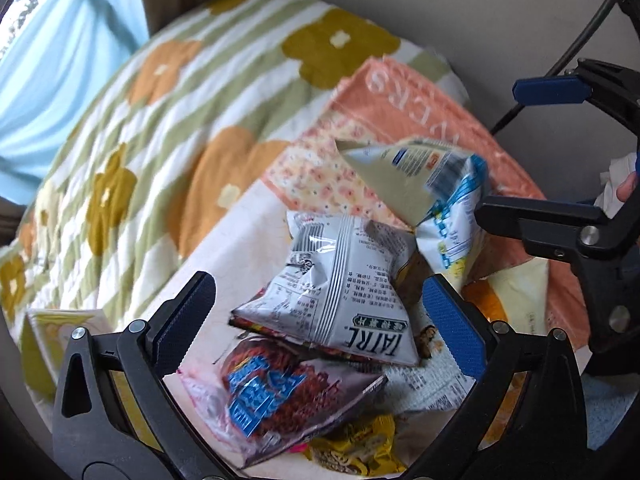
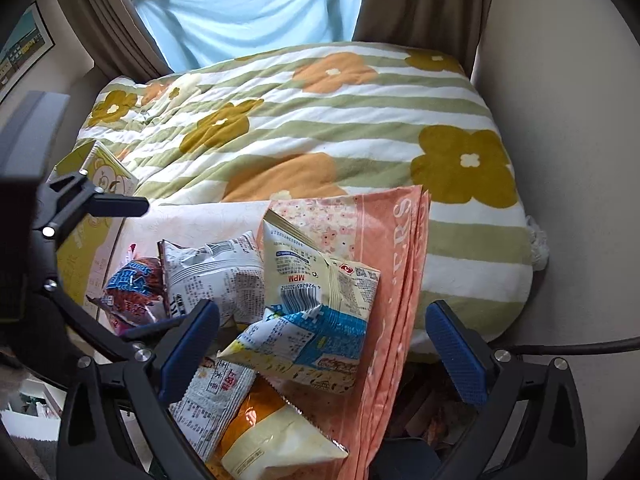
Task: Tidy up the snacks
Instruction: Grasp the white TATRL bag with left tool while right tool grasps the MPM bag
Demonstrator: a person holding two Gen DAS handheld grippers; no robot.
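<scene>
Now both tongs, left (image 1: 318, 320) and right (image 2: 324, 350), gape wide and hold nothing above the snack bags (image 1: 340, 280), whose bottom ones are half hidden.

The crinkled silver-white foil snack bag (image 1: 340, 280) carries "TATRL" in large dark letters, upside down in the left wrist view, above blocks of small Chinese print too fine to read. The cream-and-blue plastic snack packet (image 2: 316, 280) shows "MPM" in red beside a barcode whose digits are too small to make out surely. The folded orange-pink cloth (image 2: 404, 240) has pale woven capitals ending in "ERS"; the earlier letters are unclear.
</scene>
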